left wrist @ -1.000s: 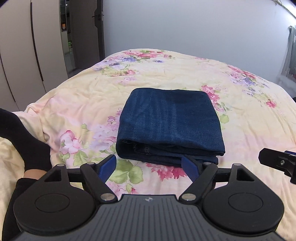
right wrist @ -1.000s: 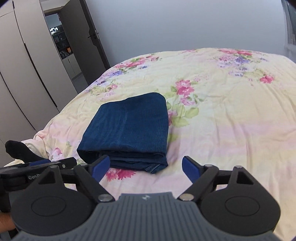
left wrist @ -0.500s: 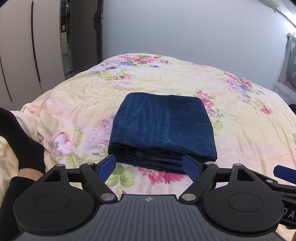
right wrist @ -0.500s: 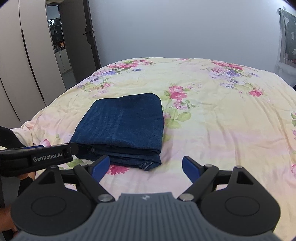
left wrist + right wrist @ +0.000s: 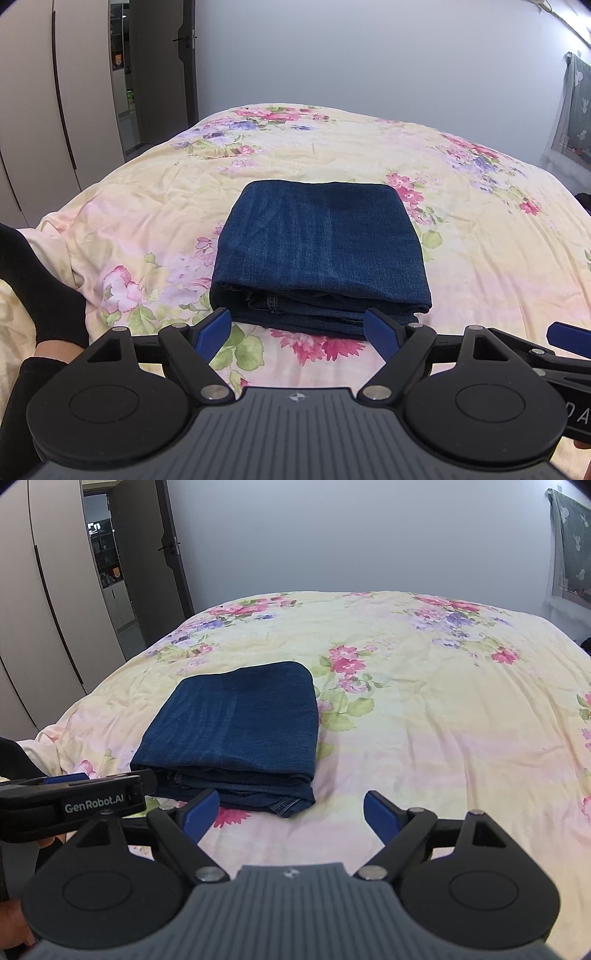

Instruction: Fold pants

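Dark blue jeans point(image 5: 321, 247) lie folded into a compact rectangular stack on the floral bed cover point(image 5: 147, 221), layered edges facing me. My left gripper point(image 5: 299, 330) hovers open just short of the stack's near edge, nothing between its blue pads. In the right wrist view the same jeans point(image 5: 236, 727) sit left of centre. My right gripper point(image 5: 291, 810) is open and empty too, off the stack's near right corner. The left gripper's black body point(image 5: 74, 801) shows at the left edge of that view.
The bed cover point(image 5: 443, 738) spreads wide to the right and behind the jeans. Wardrobe doors point(image 5: 55, 110) and an open doorway point(image 5: 107, 572) stand at the left. A person's dark sleeve point(image 5: 40, 295) rests at the bed's near left. A curtain point(image 5: 572, 546) hangs far right.
Both grippers have lifted and drawn back slightly from the folded jeans, tilting the views upward. The jeans have not moved, and both grippers have stayed open.
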### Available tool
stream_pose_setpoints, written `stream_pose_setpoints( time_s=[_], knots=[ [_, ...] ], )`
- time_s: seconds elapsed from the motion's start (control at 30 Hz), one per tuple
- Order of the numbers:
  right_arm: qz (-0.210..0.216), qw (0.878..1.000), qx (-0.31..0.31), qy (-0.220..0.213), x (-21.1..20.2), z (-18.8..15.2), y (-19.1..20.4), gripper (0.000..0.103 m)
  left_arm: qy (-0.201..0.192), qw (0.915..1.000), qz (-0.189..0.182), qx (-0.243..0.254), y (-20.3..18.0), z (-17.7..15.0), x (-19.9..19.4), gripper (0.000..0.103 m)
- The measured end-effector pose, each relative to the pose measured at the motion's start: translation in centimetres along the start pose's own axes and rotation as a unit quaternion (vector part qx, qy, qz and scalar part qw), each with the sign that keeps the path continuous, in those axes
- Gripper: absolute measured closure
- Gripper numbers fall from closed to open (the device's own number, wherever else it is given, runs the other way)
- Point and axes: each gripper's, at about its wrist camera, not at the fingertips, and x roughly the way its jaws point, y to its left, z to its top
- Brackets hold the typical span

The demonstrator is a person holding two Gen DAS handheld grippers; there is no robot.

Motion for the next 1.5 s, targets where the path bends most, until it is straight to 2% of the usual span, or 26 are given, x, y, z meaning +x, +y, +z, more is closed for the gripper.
stream_pose_setpoints(
  time_s=[1.5],
  knots=[
    [-0.003, 1.0, 0.002, 0.006, 0.08, -0.65, -0.11, 0.021, 0.008, 0.9999, -0.007, 0.003, -0.01, -0.13, 0.3, 0.008]
  ],
)
